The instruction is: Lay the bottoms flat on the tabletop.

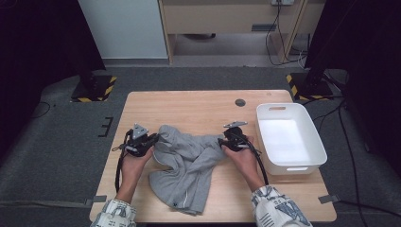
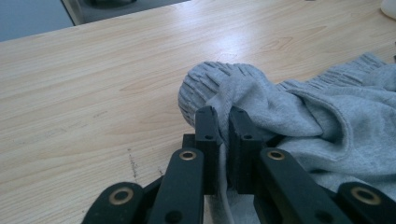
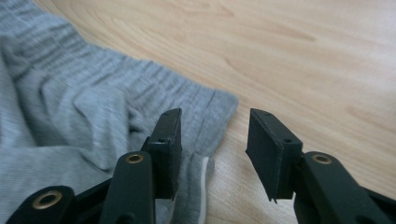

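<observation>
So far the grey garment [image 1: 187,163] lies rumpled mid-counter [image 1: 189,106], nothing folded yet. The left gripper [image 2: 223,122], at the garment's nine o'clock, has its jaws pressed together on a ribbed cuff — a firm pinch. The right gripper [image 3: 212,140], at three o'clock, stands spread over the hem, pressing nothing. The white bin [image 1: 318,151] waits — folding and stowing likely remain.

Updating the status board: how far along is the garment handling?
Done: little; the grey garment lies crumpled on the table. In hand: left gripper clamps its ribbed edge; right gripper is open at the opposite edge. Left: everything else; white bin is empty.
</observation>
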Action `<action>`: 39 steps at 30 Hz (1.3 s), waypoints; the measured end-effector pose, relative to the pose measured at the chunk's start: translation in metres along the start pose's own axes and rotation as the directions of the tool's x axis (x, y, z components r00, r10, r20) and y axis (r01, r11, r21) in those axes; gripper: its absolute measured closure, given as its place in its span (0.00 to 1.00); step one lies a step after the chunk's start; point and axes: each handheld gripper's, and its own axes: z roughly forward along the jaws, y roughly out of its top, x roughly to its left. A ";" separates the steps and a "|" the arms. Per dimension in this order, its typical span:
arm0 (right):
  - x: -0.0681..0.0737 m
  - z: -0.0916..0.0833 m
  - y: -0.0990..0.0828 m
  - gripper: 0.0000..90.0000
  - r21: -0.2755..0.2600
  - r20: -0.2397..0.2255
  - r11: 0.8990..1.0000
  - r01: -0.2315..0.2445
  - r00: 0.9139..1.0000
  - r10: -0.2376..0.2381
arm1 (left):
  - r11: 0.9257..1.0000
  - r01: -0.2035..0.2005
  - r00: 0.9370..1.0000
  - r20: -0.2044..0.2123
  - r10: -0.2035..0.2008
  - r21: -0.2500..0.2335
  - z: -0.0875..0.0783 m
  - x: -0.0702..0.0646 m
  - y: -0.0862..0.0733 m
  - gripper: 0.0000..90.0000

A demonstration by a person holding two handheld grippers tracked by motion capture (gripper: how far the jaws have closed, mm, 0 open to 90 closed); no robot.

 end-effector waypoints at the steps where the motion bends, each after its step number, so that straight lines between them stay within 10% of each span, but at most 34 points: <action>1: -0.001 0.002 -0.001 0.59 -0.001 -0.005 1.000 -0.004 1.000 0.004 | 1.000 0.001 1.000 0.002 -0.001 -0.001 0.000 0.000 0.000 0.93; 14: 0.008 0.012 -0.013 0.45 0.007 -0.020 1.000 0.022 1.000 -0.022 | 1.000 0.000 1.000 0.012 0.000 0.016 0.005 -0.002 -0.003 0.92; 26: 0.015 0.009 -0.014 0.83 0.007 -0.041 0.996 0.087 0.995 -0.087 | 0.993 -0.038 0.999 0.025 0.036 0.110 0.017 -0.006 -0.011 0.84; 35: 0.015 0.010 -0.011 0.91 0.014 -0.052 0.996 0.093 0.994 -0.092 | 0.985 -0.064 0.997 -0.037 0.071 0.158 0.028 -0.005 -0.017 0.63; 39: 0.015 0.009 -0.011 0.92 0.001 -0.035 0.996 0.090 0.995 -0.090 | 0.985 -0.045 0.999 0.000 0.046 0.169 0.033 -0.003 -0.019 0.75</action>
